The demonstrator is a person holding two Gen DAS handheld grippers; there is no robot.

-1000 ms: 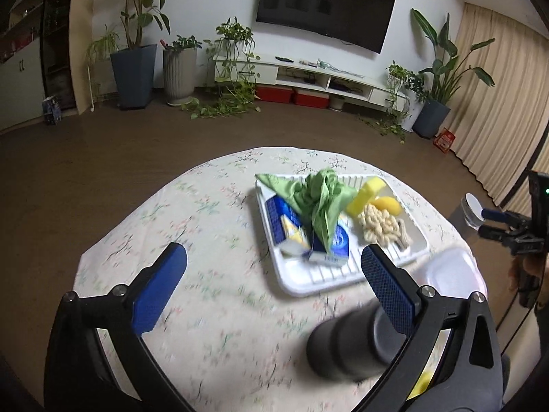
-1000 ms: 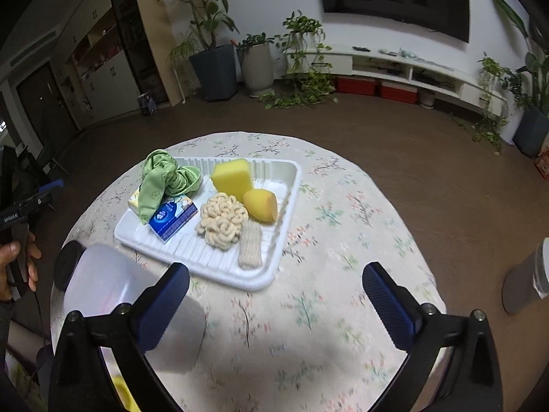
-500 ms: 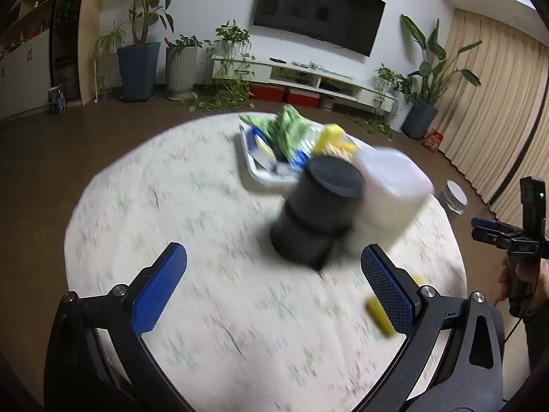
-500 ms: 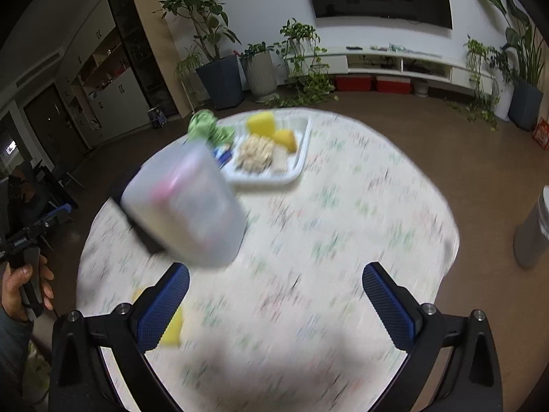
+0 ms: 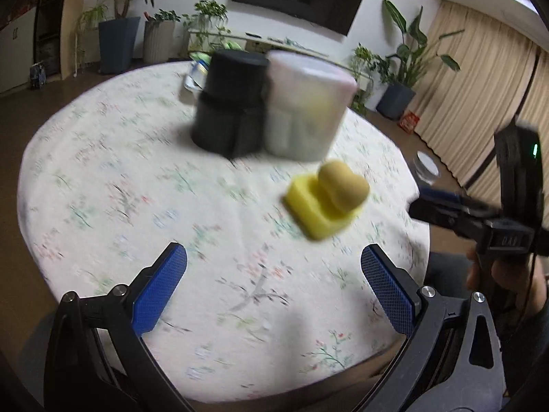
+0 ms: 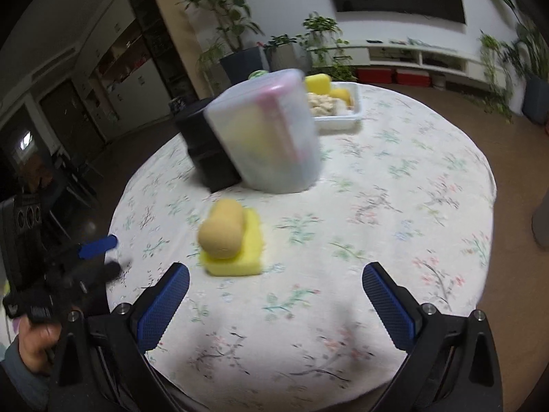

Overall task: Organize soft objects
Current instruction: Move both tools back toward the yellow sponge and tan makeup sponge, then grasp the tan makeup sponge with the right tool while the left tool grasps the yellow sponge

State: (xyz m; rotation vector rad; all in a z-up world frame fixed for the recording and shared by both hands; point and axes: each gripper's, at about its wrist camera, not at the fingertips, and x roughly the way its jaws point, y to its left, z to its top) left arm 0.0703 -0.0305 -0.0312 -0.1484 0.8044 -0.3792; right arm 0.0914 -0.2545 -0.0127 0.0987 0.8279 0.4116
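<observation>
A yellow sponge (image 5: pixel 315 211) lies on the floral tablecloth with a tan rounded sponge (image 5: pixel 341 185) on top of it; both also show in the right wrist view, the yellow one (image 6: pixel 240 257) under the tan one (image 6: pixel 223 230). My left gripper (image 5: pixel 274 288) is open and empty, short of the sponges. My right gripper (image 6: pixel 274 298) is open and empty, just in front of them. A translucent lidded container (image 6: pixel 271 130) and a black container (image 6: pixel 206 151) stand behind. A white tray (image 6: pixel 339 116) with more soft items sits at the far side.
The round table (image 5: pixel 103 171) drops off at its near edge in both views. The right gripper shows at the right of the left wrist view (image 5: pixel 480 216). Plants, a TV cabinet and curtains line the room behind.
Both grippers have pulled back and lowered toward the near table edge. The containers now stand between me and the tray, and the two stacked sponges have come into view.
</observation>
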